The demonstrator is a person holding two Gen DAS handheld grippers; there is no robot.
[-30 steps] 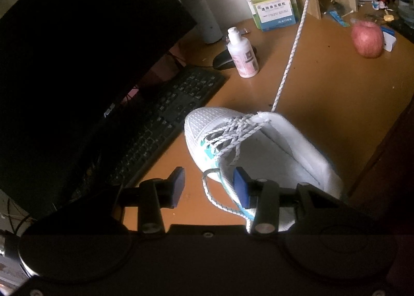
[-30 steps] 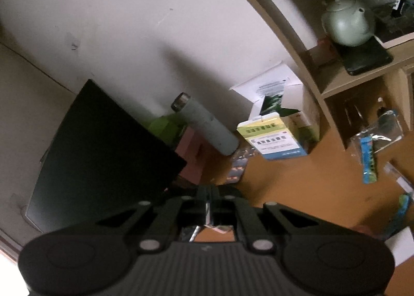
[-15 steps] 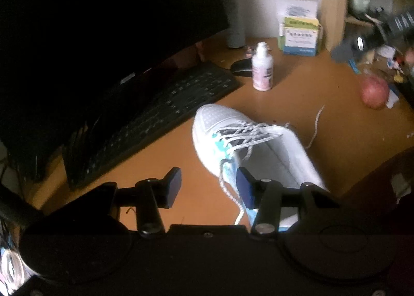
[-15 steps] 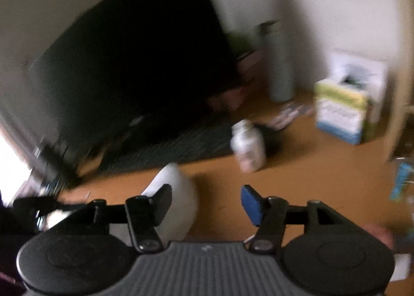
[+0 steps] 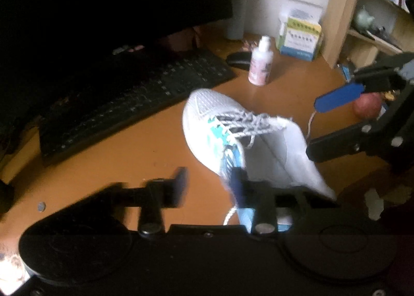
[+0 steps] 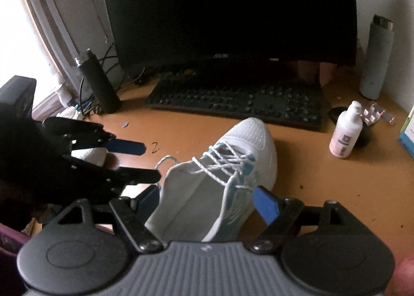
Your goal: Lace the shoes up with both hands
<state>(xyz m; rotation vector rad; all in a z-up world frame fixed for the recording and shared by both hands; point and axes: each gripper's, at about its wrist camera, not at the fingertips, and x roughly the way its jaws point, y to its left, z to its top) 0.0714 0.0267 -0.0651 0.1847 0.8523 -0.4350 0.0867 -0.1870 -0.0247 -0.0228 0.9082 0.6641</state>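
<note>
Has let go of the lace (image 6: pixel 222 164) with the right hand-held gripper (image 6: pixel 208 200), which a second ago was pinched shut and pulling one end taut and high. Now spreads those jaws wide, still opening, with the heel of the white shoe (image 6: pixel 253 135) between the fingers but untouched. Leaves the freed end slack on the worktop (image 6: pixel 323 179), just beneath that gripper's blue pad in the left wrist view. Suggests the tightening pull is finished and a fresh grip is wanted. Meanwhile narrows the left hand-held gripper (image 5: pixel 209 186), jaws closing yet visibly apart, with a loose strand right against the inner face of its right-hand finger (image 5: pixel 239 187); too blurred to be sure, but probably not pinched yet. Keeps the shoe directly ahead of both hand-held grippers, toe pointing away toward the keyboard (image 6: pixel 240 99). Compared with a second ago: no tight line rising from the tongue, and the right hand-held gripper brought down to the shoe, facing the left one across its opening.
</note>
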